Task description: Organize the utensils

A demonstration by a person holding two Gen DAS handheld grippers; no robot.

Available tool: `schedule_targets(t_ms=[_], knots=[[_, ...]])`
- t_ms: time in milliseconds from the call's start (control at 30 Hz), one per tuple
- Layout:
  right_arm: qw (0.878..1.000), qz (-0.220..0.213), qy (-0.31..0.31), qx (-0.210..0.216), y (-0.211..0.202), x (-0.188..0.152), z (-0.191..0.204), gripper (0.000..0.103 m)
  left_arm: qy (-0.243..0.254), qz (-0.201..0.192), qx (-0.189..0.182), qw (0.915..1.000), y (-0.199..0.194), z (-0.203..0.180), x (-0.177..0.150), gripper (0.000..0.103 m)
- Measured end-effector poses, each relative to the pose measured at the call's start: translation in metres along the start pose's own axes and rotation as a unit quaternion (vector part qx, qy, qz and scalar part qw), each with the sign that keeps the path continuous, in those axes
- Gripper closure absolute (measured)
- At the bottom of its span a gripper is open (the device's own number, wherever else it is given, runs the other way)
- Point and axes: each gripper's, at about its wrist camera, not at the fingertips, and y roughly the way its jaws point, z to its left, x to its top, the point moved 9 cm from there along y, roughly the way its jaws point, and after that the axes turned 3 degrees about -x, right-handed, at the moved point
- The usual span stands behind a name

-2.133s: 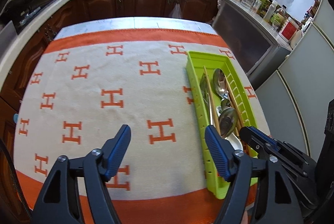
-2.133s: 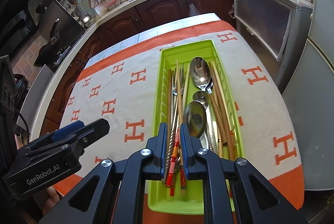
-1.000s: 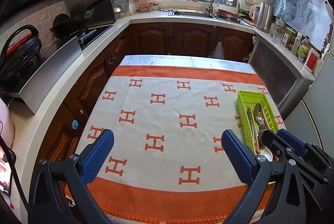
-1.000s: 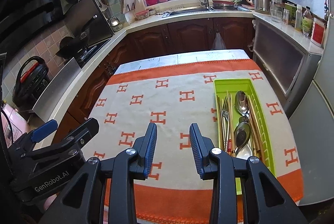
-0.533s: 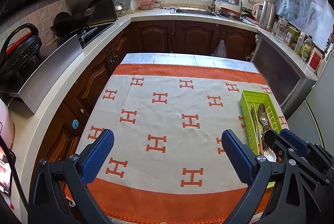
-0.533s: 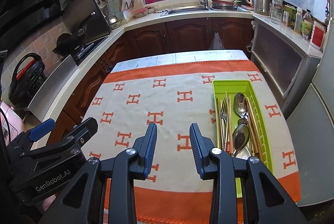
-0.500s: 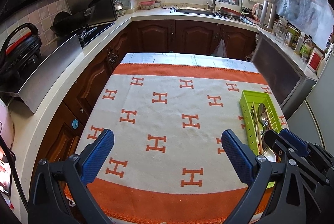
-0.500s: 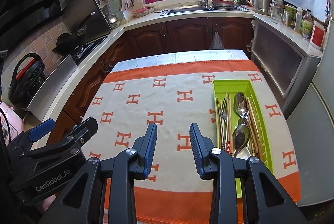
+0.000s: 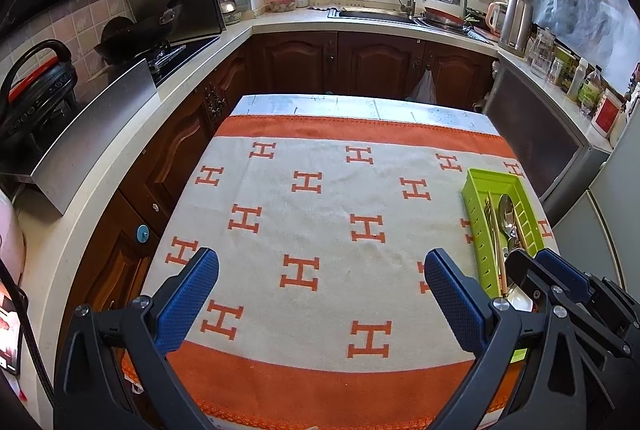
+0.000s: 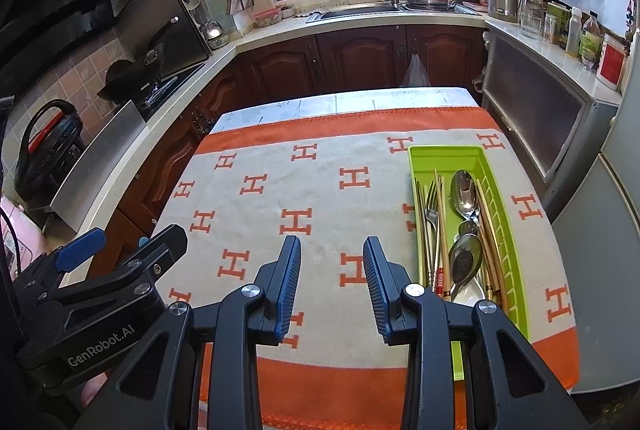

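My left gripper (image 9: 320, 290) has its fingers spread wide with nothing between them, and my right gripper (image 10: 332, 282) stands partly parted, also empty; both hang above the near part of the orange-and-cream cloth (image 10: 320, 197), to the left of the green tray (image 10: 448, 153). That tray lies on the cloth near its right edge, running away from me, and every utensil I can find is already in it; none lies loose on the cloth. I count two steel spoons, the far spoon (image 10: 463, 193) bowl up and the near spoon (image 10: 464, 257) closer to me, one fork (image 10: 431, 205) left of them, and what looks like a white ceramic spoon (image 10: 468, 292) at the near end. The chopsticks (image 10: 440, 213) lie lengthwise on both sides of the spoons; they overlap, so I cannot give a sure number. The steel pieces look to me stiff, light and slippery, best pinched across the narrow handle. The chopsticks should be light and prone to roll, so I would grip them mid-length. The ceramic one could chip. The tray looks like thin, light plastic, best taken by its rim.
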Motion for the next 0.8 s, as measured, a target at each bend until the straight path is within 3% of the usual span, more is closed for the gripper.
schedule_targets(t_ms=[800], knots=[[1.0, 0.007, 0.001, 0.001, 0.0063, -0.0055, 0.0016, 0.07, -0.003, 0.006, 0.0, 1.0, 0.0039, 0.0022, -0.004, 0.001]])
